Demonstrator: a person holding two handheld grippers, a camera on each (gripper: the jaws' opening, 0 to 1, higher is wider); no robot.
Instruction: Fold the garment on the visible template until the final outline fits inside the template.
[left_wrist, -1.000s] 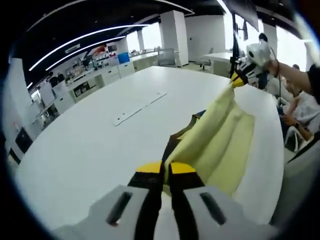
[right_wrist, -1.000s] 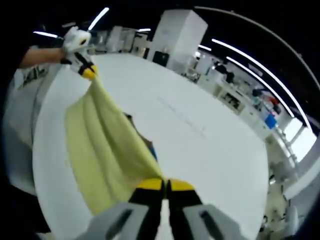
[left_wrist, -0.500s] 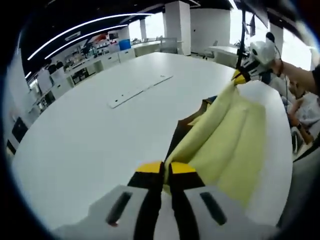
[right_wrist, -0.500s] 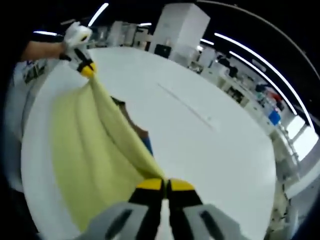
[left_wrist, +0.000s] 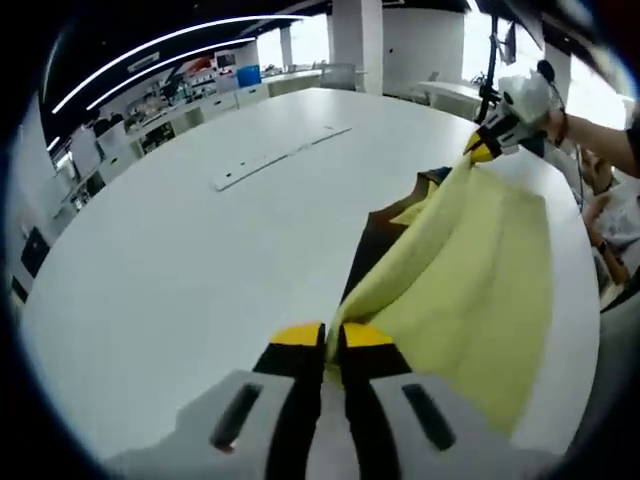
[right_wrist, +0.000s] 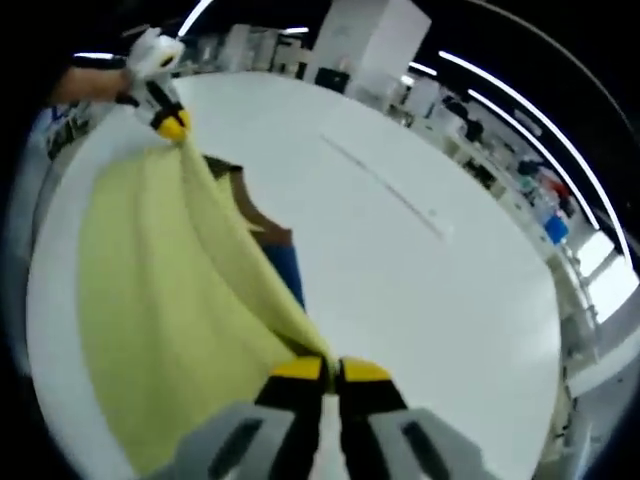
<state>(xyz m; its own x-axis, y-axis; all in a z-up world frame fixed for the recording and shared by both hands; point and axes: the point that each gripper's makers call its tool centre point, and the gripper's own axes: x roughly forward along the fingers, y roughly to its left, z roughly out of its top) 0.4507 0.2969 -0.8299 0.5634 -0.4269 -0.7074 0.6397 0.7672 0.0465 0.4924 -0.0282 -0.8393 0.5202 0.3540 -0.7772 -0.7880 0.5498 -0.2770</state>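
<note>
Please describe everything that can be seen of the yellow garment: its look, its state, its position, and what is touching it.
The yellow garment is pale yellow, soft, matte cloth with long lengthwise folds. It is stretched between the two tools: the left hand-held gripper is shut on one end of its upper edge, the right hand-held gripper on the other. The taut edge is lifted, and the rest hangs down and spreads over the white table. Beyond the edge, dark brown and blue pieces lie on the table; I cannot tell what they are.

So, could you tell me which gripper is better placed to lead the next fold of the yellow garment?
Neither clearly. The left gripper and right gripper are each shut on an end of the same raised edge of the garment, stretched between them above the table. They should probably move together.
</note>
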